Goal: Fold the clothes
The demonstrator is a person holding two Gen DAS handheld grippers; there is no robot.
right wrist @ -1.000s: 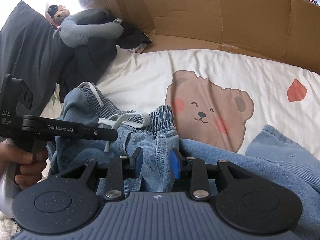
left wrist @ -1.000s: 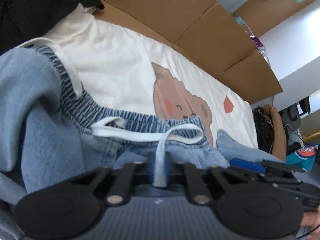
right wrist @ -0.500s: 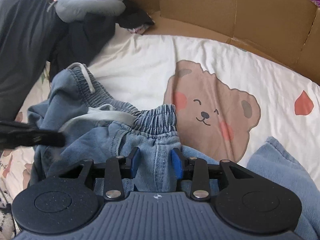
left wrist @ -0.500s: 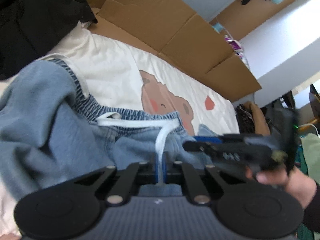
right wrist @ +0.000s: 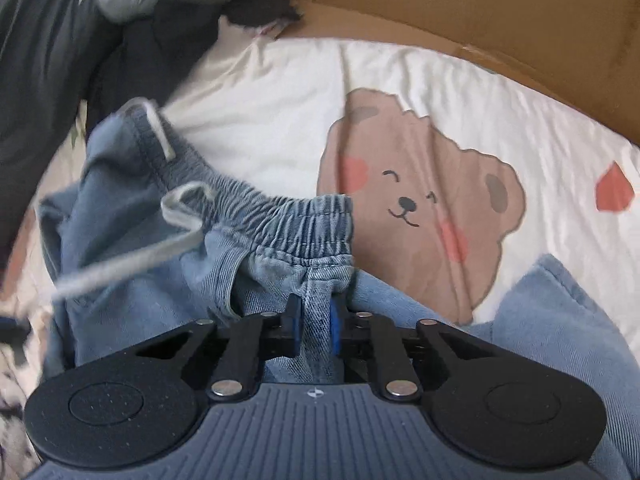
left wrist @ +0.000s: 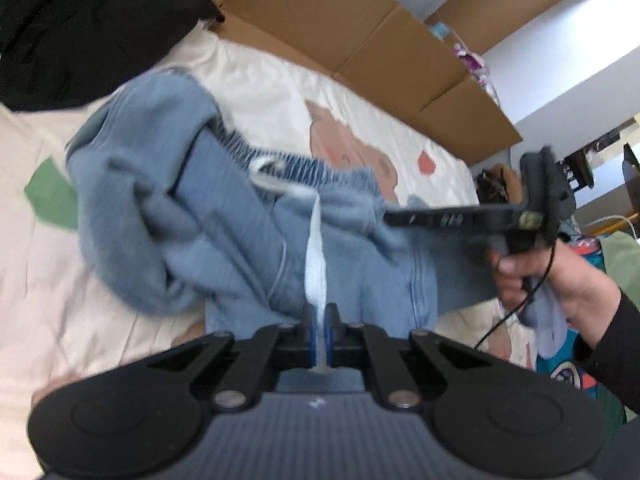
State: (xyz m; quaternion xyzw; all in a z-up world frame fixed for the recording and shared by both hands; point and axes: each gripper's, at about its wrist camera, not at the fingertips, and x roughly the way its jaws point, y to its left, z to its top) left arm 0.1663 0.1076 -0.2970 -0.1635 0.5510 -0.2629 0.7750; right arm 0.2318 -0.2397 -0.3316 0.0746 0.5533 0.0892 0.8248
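two grippers have hold of the same pair of denim trousers (right wrist: 168, 248), and what has changed over the last second is how they hold it. the left gripper (left wrist: 319, 334) is pinched nearly shut on the white drawstring (left wrist: 316, 264); a second ago that cord lay slack in a loop over the waistband (right wrist: 280, 220), and now it runs taut and straight from the jaws up to the waistband. the right gripper (right wrist: 314, 328), whose blue pads stood apart around a ridge of denim a second ago, has closed until both pads press a fold of cloth just below the waistband.

the trousers are bunched in a heap on the bed sheet (right wrist: 280, 92), toward its near edge, with the waistband lying against the printed bear (right wrist: 420, 200) and one loose leg trailing toward the right edge. the left view has also swung back and up, so the person's hand (left wrist: 560, 280) and the right tool now show from the side, and the blur says things are in motion.

as a judgement, the garment is being gathered and lifted to be shaken out or spread, not yet laid in neat folds. holding by the cord is weak: it could slide through its channel or cinch the waist rather than carry the cloth.
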